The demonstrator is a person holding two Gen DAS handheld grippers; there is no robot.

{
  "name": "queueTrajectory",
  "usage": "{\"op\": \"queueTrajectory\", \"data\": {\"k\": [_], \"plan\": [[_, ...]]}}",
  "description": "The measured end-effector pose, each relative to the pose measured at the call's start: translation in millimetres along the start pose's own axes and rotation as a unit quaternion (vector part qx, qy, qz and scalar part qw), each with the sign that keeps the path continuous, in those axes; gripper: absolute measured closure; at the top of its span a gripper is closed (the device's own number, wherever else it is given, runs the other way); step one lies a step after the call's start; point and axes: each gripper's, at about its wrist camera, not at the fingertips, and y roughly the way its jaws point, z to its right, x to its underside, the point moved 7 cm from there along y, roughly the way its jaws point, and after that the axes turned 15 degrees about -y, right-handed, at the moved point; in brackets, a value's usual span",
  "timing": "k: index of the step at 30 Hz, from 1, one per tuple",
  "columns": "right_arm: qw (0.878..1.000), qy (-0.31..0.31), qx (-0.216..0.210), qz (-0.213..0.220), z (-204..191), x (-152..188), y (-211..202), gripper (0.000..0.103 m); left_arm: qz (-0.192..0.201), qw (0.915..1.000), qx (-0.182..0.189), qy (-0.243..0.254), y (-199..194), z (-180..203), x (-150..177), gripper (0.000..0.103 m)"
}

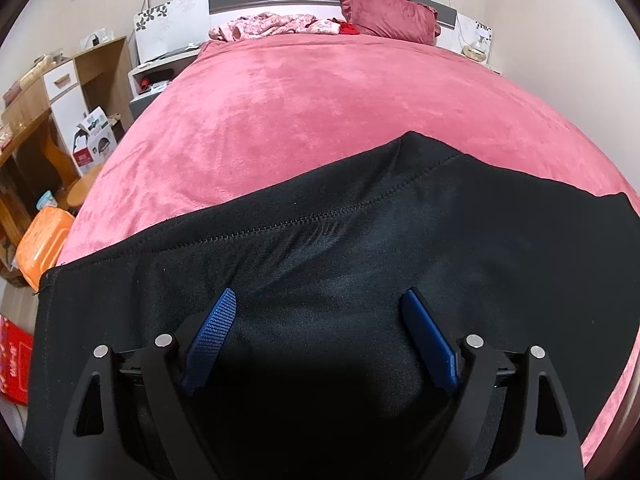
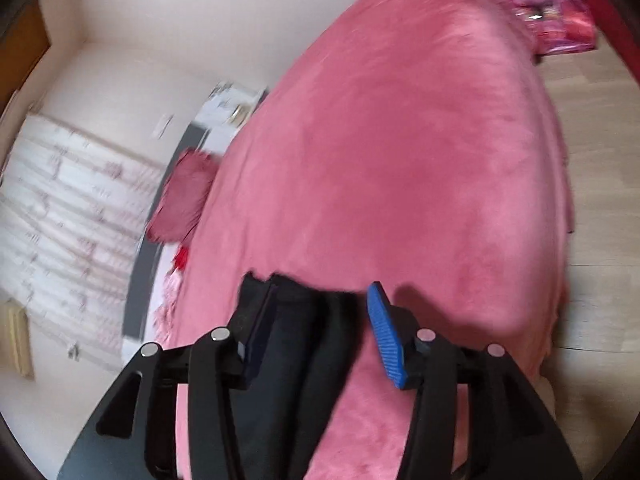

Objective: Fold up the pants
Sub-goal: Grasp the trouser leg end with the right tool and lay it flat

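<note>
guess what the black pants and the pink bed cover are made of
Black pants: probably a matte knit, sweatpant-like; fine ribbed weave and overlock seam stitching show. Pink bed cover: likely plush fleece or velvet; short nap with light and dark brushed patches, soft sheen.

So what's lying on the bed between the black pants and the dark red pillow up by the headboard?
Nothing: in the left wrist view, only bare pink blanket runs from the black pants to the dark red pillow.
</note>
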Motion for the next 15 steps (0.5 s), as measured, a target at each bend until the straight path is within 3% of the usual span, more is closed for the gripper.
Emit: {"op": "queueTrajectory", "data": {"k": [2, 6, 9, 11, 15], "plan": [[1.0, -0.004, -0.015, -0.018, -5.7, 1.8, 10.7, 0.06, 0.001, 0.9999, -0.013, -0.001, -0.9, 0.9, -0.9, 0.016], [0.999, 0.004, -0.003, -0.053, -5.0, 4.1, 35.8, 0.065, 0.006, 0.9982, -0.04, -0.044, -10.9, -4.7, -3.2, 0.012], [0.998, 0.007, 0.011, -0.066, -2.2, 10.5, 45.9, 0.081, 0.004, 0.9945, -0.04, -0.096, -16.6, -13.1, -0.1, 0.01], [0.998, -0.006, 0.015, -0.053, -11.9, 3.6, 43.5, 0.089, -0.002, 0.9919, -0.041, -0.12, -17.7, -16.4, 2.2, 0.009], [0.998, -0.06, 0.029, -0.012, -34.3, -6.2, 18.3, 0.09, -0.005, 0.9899, -0.045, -0.135, -22.3, -15.3, 2.7, 0.009]]}}
